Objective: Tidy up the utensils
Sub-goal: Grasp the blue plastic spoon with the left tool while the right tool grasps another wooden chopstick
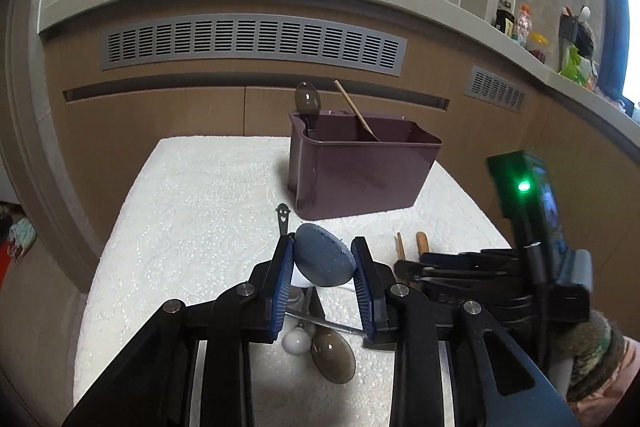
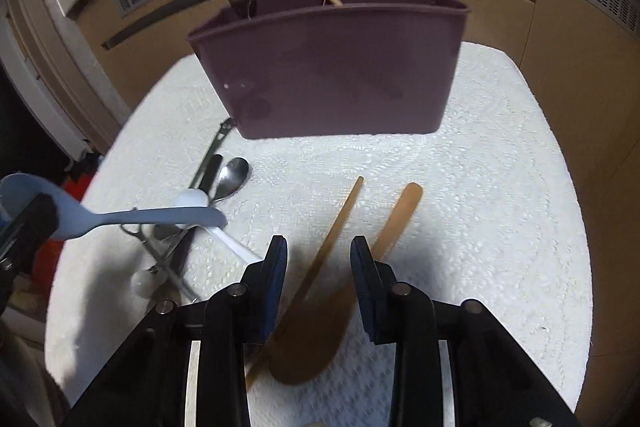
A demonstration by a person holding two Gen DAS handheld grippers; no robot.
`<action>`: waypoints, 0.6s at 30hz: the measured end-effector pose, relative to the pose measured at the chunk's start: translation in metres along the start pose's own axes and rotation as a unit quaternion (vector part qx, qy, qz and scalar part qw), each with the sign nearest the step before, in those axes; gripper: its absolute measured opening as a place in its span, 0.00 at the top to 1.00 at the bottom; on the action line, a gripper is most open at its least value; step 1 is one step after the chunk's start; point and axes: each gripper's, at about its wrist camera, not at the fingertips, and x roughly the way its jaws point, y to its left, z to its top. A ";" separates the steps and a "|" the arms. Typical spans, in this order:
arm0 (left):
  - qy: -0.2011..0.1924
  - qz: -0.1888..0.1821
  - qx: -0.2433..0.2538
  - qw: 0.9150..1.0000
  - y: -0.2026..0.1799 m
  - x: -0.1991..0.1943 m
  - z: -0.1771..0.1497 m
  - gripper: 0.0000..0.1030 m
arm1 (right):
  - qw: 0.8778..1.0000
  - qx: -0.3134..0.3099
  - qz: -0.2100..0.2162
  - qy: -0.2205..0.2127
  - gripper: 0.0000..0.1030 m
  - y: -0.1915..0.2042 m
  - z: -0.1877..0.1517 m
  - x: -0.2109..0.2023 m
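My left gripper (image 1: 323, 247) is shut on the bowl of a blue-grey spoon (image 1: 325, 255), held above the white cloth; in the right wrist view the spoon (image 2: 120, 217) hangs at the left. My right gripper (image 2: 319, 247) is open and empty, low over a wooden chopstick (image 2: 340, 215) and a wooden spatula (image 2: 394, 217) lying on the cloth. A maroon utensil holder (image 1: 360, 171) stands at the back, with a clear brown spoon (image 1: 307, 99) and a chopstick (image 1: 354, 109) in it. The holder also shows in the right wrist view (image 2: 336, 71).
A pile of loose utensils lies on the cloth (image 2: 480, 227): a metal spoon (image 2: 232, 175), a black handle (image 2: 212, 171), a clear brown spoon (image 1: 333, 357) and white-tipped pieces (image 1: 296, 342). Wooden cabinets with grey vents (image 1: 252, 41) stand behind the table.
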 end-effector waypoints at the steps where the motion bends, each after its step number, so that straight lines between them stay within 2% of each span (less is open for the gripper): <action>1: 0.000 -0.001 -0.001 1.000 0.001 0.000 0.000 0.71 | 1.000 0.001 -0.005 0.008 0.70 0.003 0.001 0.006; 3: -0.001 -0.004 -0.004 1.000 0.003 -0.002 -0.001 0.71 | 1.000 -0.004 -0.018 0.017 0.70 0.007 0.002 0.016; 6: -0.001 -0.006 -0.006 1.000 0.004 -0.002 0.000 0.71 | 0.999 -0.026 -0.031 0.005 0.73 0.014 0.000 0.017; 7: 0.000 -0.007 -0.006 1.000 0.004 -0.001 0.000 0.71 | 0.999 -0.036 -0.035 0.003 0.88 0.016 -0.002 0.016; 8: 0.001 -0.006 -0.006 1.000 0.004 -0.001 0.000 0.71 | 0.998 -0.044 -0.037 0.002 0.91 0.019 -0.003 0.016; 12: 0.008 -0.005 -0.006 1.000 0.004 0.000 -0.001 0.71 | 0.997 -0.058 -0.037 -0.017 0.95 0.018 -0.010 -0.002; 16: 0.020 0.000 -0.012 1.000 0.007 0.001 -0.002 0.71 | 0.998 -0.049 -0.026 -0.041 0.95 0.003 -0.010 -0.031; 18: 0.025 0.004 -0.012 1.000 0.012 -0.001 -0.005 0.71 | 0.998 -0.040 -0.012 -0.038 0.95 -0.007 -0.012 -0.043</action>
